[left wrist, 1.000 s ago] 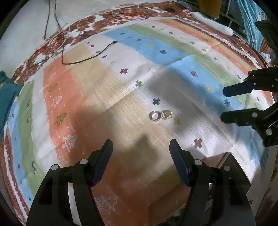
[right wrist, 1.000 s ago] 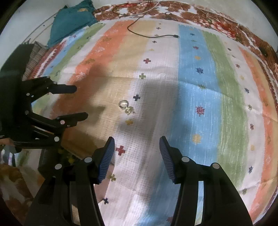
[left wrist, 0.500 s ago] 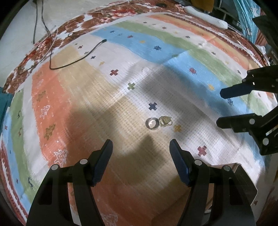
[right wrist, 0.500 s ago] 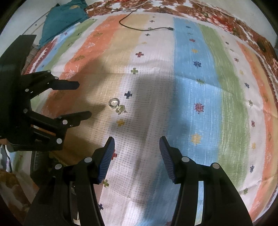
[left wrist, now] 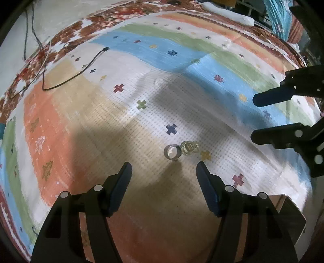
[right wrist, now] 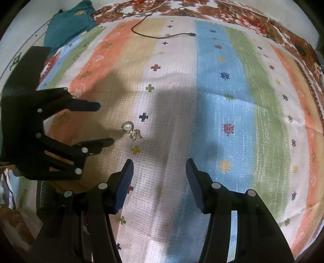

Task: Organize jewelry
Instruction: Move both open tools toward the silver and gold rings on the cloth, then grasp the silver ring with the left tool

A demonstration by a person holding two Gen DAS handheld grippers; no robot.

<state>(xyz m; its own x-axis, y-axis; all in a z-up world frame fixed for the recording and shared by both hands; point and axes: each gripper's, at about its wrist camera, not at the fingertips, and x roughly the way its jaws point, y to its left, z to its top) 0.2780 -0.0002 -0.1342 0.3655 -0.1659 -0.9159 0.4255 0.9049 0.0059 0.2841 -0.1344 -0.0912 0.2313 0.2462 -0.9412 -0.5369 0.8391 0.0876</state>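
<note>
A silver ring (left wrist: 172, 152) and a small gold jewelry piece (left wrist: 189, 147) lie touching each other on the striped cloth (left wrist: 85, 125). My left gripper (left wrist: 163, 164) hovers just short of them, pointing steeply down. Its jaws are closing with nothing between them, and the silver ring lies just beyond the gap. The right wrist view shows the silver ring (right wrist: 127, 126) and the gold piece (right wrist: 135, 134) right in front of the left gripper (right wrist: 105, 123). My right gripper (right wrist: 159, 160) is open and empty over the white stripe, to the right of the jewelry; the left wrist view has it (left wrist: 254, 119) at the right edge.
A black cable (left wrist: 81, 70) trails over the far part of the cloth. A teal cloth bundle (right wrist: 66, 26) lies at the far left corner. A brown cardboard box (left wrist: 291, 214) sits at the near edge under the left gripper. A white object (left wrist: 228, 12) lies at the far edge.
My left gripper has come closer to the two pieces and lower; they now lie just ahead of its fingertips. The right gripper has barely shifted. The jewelry has not moved.
</note>
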